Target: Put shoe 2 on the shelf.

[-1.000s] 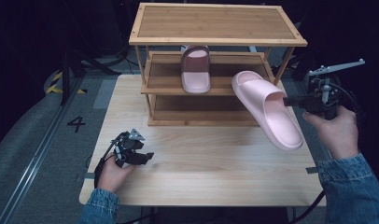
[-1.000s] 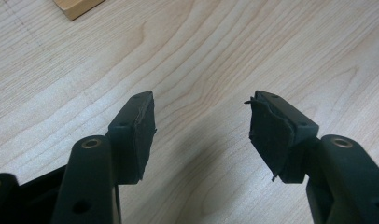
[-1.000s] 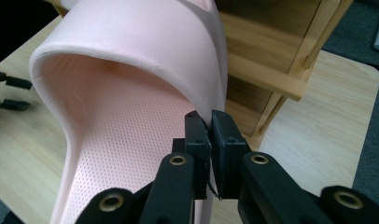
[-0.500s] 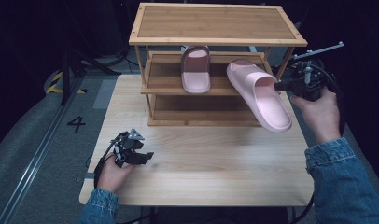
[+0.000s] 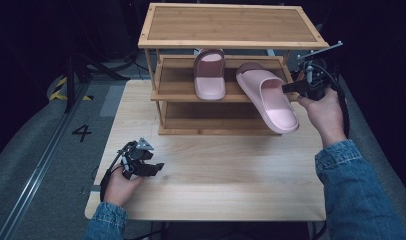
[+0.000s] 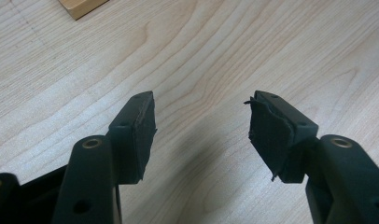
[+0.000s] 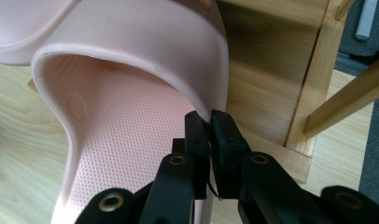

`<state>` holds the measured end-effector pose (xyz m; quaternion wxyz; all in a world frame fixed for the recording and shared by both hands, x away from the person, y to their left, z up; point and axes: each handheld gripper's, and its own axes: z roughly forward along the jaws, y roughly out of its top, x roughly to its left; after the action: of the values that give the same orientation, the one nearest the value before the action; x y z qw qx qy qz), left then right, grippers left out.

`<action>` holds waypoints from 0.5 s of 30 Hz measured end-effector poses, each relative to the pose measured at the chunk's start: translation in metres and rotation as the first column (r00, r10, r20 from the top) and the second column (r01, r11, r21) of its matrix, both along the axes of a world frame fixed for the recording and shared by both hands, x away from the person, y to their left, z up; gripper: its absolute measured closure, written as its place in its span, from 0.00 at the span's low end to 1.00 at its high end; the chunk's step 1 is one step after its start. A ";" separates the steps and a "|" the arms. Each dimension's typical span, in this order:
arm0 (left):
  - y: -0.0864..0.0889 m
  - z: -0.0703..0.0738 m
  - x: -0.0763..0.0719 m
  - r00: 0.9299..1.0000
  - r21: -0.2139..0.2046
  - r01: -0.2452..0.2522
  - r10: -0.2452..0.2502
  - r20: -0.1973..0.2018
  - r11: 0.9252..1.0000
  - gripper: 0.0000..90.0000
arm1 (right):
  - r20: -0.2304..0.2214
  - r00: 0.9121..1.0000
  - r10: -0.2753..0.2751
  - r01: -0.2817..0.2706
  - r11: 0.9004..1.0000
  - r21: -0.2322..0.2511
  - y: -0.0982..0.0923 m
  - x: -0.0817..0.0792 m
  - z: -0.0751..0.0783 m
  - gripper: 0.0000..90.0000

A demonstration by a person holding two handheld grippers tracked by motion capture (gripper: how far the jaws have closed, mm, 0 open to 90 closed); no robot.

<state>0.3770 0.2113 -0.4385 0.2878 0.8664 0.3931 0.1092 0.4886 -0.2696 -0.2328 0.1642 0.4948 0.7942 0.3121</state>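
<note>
A pink slipper [image 5: 269,96] hangs tilted in front of the wooden shoe rack [image 5: 231,22], its toe at the middle shelf's right part and its heel out over the table. My right gripper [image 5: 290,87] is shut on the edge of its strap; in the right gripper view the jaws [image 7: 209,125] pinch the strap rim of the slipper [image 7: 131,93]. A second pink slipper [image 5: 209,75] lies on the middle shelf, left of the held one. My left gripper [image 5: 155,168] rests on the table at the front left, open, with only bare wood between its fingers [image 6: 136,128].
The rack stands at the back of the light wooden table [image 5: 216,185]. Its top and bottom shelves are bare. A rack leg [image 7: 313,88] is close to the right of the held slipper. Grey floor with a yellow-black marking [image 5: 58,90] lies to the left.
My right gripper has carried the slipper up and away from me toward the rack, so its toe now reaches the middle shelf. The left gripper has stayed put.
</note>
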 end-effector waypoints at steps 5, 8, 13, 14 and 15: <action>0.000 0.000 0.000 1.000 0.007 0.007 -0.007 0.002 1.000 0.45 | -0.005 1.000 -0.007 0.007 1.000 0.026 0.000 0.007 -0.008 0.96; 0.000 0.000 -0.001 1.000 0.001 0.005 -0.005 -0.002 1.000 0.45 | -0.013 1.000 -0.026 0.027 0.998 0.054 0.001 0.010 -0.013 0.96; 0.000 -0.001 0.000 1.000 0.003 0.003 -0.003 0.002 1.000 0.45 | 0.026 1.000 -0.015 0.014 0.999 0.033 0.002 0.014 -0.014 0.95; -0.001 -0.001 -0.001 1.000 0.001 0.002 -0.002 0.000 1.000 0.45 | 0.031 0.999 -0.022 0.021 0.999 0.028 0.003 0.015 -0.014 0.95; -0.001 -0.001 0.000 1.000 0.002 0.003 -0.003 0.001 1.000 0.45 | 0.032 0.999 -0.025 0.024 0.999 0.027 0.004 0.015 -0.014 0.95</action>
<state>0.3766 0.2103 -0.4390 0.2874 0.8673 0.3913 0.1097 0.5039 -0.2654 -0.2469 0.1743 0.5015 0.7812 0.3284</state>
